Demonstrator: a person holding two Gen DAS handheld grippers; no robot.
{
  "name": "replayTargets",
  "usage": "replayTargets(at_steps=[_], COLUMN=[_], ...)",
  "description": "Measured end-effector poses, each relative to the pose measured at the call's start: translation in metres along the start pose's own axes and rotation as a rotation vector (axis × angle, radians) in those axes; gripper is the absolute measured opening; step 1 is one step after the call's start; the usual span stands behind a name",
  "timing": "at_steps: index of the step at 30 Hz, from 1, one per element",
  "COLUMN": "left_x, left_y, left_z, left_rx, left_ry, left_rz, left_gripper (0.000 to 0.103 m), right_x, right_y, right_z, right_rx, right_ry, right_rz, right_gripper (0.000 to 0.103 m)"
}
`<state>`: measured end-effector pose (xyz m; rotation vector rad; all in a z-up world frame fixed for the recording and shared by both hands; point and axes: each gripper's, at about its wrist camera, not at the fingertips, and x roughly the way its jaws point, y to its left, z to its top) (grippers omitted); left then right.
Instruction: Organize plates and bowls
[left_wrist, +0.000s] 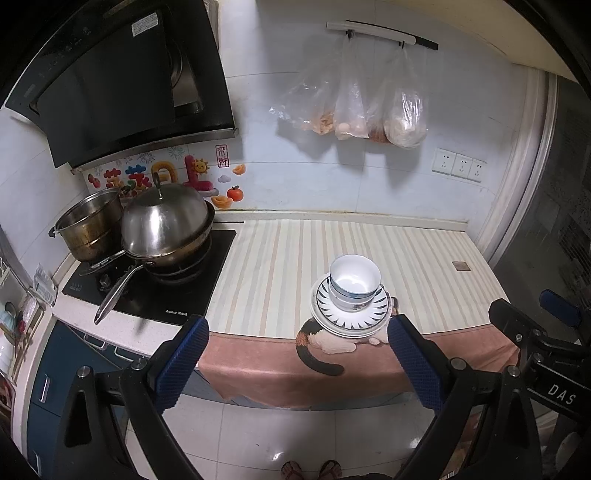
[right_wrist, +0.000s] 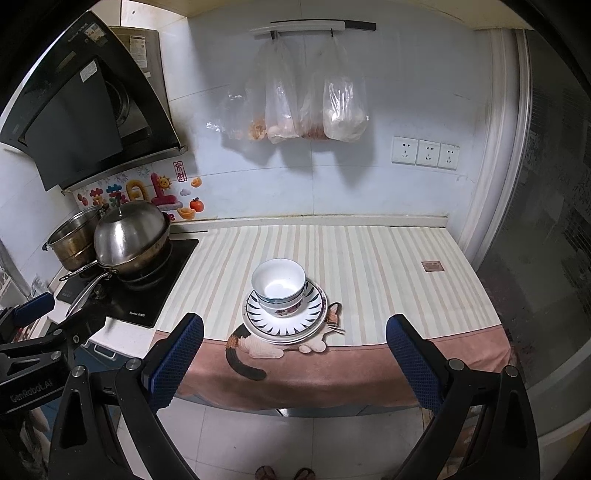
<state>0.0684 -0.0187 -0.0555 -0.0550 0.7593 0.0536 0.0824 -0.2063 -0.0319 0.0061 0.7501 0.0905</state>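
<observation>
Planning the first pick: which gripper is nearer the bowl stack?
Right, slightly. The bowl stack sits centred ahead of the right gripper; from the left gripper it lies ahead and off to the right. Both jaws open.

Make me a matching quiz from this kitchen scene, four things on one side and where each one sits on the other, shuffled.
Things:
1. stacked bowls
2. lidded wok
3. plastic bags
4. wall sockets

Places:
A. hanging from the wall rail
B. on the stove at the left
C. on the plates near the front edge of the counter
D. on the tiled wall at the right, above the counter

Pairs: 1-C, 2-B, 3-A, 4-D
</observation>
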Motion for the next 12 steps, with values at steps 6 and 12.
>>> replayTargets(at_steps=[6,12], left_x=[0.0012,0.0029], left_y=[0.0018,0.0021], left_z=[0.0009,0.0020], left_rx=[-0.002,0.001], left_ry=[0.001,0.001], left_rz=[-0.001,-0.002], left_gripper=[0.100,0.100], right_x=[0.0014,0.0047], right_y=[0.0001,0.0030], right_z=[0.0006,0.0022], right_rx=[0.002,0.005], right_ry=[0.003,0.002], right_rz=[-0.003,-0.010], right_gripper=[0.101,0.101])
